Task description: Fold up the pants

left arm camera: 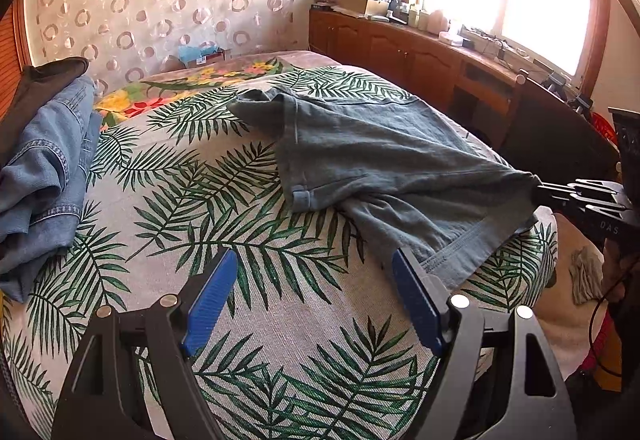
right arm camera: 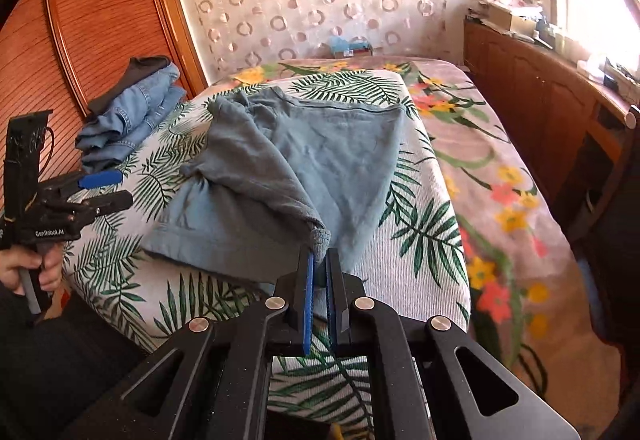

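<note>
- Left wrist view: the left gripper (left arm camera: 312,296) hovers with jaws spread and empty over the palm-print bedcover (left arm camera: 256,200); the grey-blue shorts (left arm camera: 372,152) lie partly spread and unfolded.
- Right wrist view: the right gripper (right arm camera: 319,272) pinches a corner of the shorts (right arm camera: 320,144), lifting it; folding looks barely begun.

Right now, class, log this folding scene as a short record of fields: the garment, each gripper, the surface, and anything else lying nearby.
garment: grey-blue pants, lying partly spread on the bed, one corner lifted
right gripper: shut on a bunched corner of the pants, pulling it taut
left gripper: open, holding nothing, just off the near hem
surface: palm-leaf cover over a floral sheet
nearby: pile of denim clothes at the left edge of the bed
fold state: not yet a neat fold
</note>
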`<control>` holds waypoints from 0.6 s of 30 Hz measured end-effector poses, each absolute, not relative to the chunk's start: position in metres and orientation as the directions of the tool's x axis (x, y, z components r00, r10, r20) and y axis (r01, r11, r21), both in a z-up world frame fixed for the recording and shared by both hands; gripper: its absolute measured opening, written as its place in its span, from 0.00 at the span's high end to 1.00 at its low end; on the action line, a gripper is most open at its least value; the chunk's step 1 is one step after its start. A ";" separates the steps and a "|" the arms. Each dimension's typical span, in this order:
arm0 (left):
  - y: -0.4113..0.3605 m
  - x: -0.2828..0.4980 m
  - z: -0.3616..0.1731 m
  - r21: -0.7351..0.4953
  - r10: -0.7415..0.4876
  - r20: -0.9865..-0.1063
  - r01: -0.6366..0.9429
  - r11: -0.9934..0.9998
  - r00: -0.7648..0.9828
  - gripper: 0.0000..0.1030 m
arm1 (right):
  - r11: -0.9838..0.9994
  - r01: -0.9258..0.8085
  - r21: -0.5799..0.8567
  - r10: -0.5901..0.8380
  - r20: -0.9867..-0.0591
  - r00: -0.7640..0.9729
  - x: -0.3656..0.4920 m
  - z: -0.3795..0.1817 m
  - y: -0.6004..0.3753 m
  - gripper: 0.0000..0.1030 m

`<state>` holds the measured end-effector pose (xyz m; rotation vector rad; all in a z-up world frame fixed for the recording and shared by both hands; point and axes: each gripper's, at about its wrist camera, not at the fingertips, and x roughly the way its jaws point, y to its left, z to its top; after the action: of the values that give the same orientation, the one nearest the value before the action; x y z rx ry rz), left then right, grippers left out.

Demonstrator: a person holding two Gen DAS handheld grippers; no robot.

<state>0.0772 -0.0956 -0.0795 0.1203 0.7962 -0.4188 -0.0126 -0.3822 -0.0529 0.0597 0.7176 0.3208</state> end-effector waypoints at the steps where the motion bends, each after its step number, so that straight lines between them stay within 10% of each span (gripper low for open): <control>1: -0.096 0.078 -0.080 -0.051 -0.318 -0.716 0.408 0.912 0.622 0.22 | 0.950 -0.269 0.160 0.308 -0.638 0.706 -0.013 -0.050 -0.381 0.95; 18: -0.081 0.082 -0.080 -0.062 -0.297 -0.704 0.361 0.931 0.645 0.22 | 0.957 -0.252 0.143 0.284 -0.631 0.722 -0.007 -0.046 -0.381 0.90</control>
<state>0.0816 -0.0814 -0.0796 0.0865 0.7848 -0.3750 -0.0065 -0.3810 -0.0456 0.0480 0.7046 0.2958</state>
